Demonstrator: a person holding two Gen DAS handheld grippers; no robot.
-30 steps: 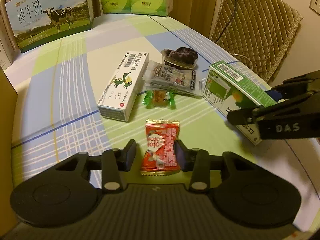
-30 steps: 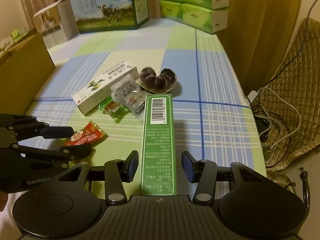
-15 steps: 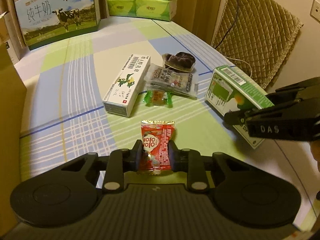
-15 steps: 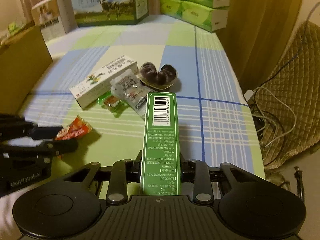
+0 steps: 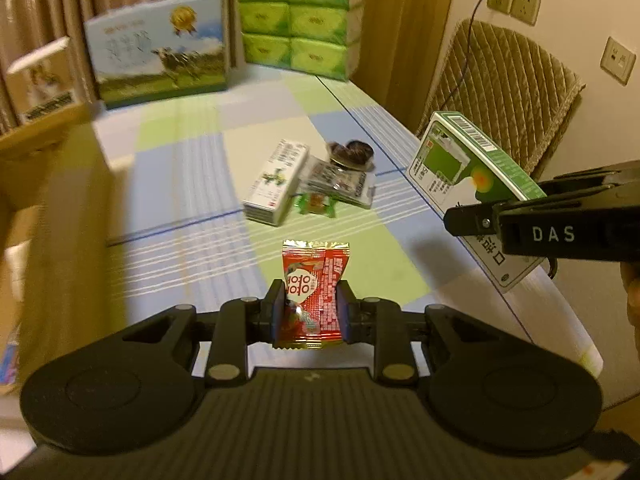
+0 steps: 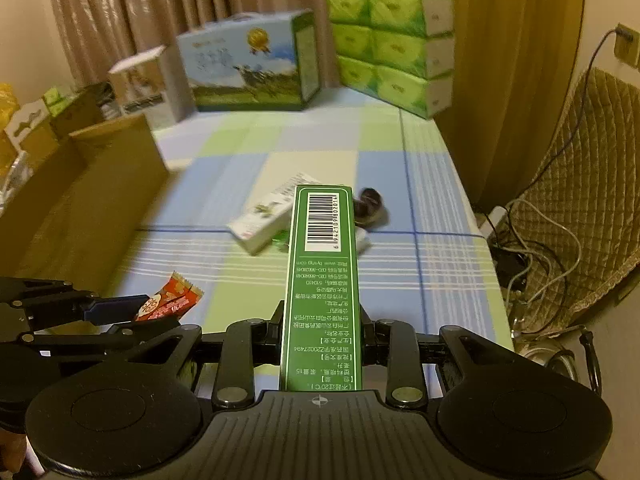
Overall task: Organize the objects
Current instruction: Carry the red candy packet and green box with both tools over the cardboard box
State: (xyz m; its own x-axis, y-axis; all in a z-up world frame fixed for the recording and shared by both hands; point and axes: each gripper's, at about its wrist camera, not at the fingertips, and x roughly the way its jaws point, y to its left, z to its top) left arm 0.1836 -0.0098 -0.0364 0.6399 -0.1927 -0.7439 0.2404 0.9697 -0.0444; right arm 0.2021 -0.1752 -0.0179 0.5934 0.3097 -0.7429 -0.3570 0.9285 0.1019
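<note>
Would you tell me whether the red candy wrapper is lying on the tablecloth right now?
No, the red candy wrapper is pinched in the left gripper, lifted clear of the checked tablecloth.

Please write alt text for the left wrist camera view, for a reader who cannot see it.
The left gripper holds a red foil candy packet above a checked green and blue tablecloth. At right, the right gripper holds a green and white carton. A white carton and small snacks lie beyond.

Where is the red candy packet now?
The red candy packet is clamped in the left gripper, lifted above the checked tablecloth, near the left wrist view's lower centre.
</note>
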